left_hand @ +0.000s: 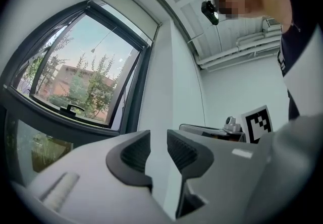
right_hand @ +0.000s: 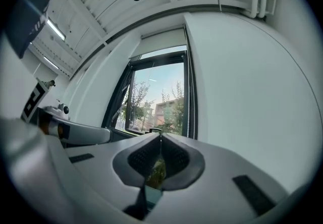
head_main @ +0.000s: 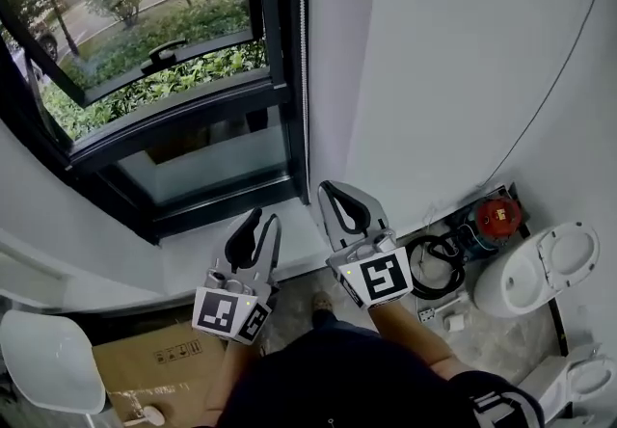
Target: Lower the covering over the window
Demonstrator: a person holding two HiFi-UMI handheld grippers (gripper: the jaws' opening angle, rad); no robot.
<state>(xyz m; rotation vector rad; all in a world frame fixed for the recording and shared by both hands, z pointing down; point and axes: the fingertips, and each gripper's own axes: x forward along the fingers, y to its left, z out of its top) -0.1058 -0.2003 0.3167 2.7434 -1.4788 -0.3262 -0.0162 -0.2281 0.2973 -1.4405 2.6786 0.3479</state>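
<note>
My right gripper point(right_hand: 160, 136) is pinched together, my left gripper point(left_hand: 158, 140) apart, both empty. The chain point(head_main: 304, 50) hangs vertical ahead, nearer my right.

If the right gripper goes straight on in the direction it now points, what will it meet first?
Most likely the window: the right gripper, which is shut, aims at its lower part, close to the dark frame. Nothing shows in between, though depth is unclear.

The right tool point(right_hand: 160, 140), jaws together, faces the window point(right_hand: 156, 99).
</note>
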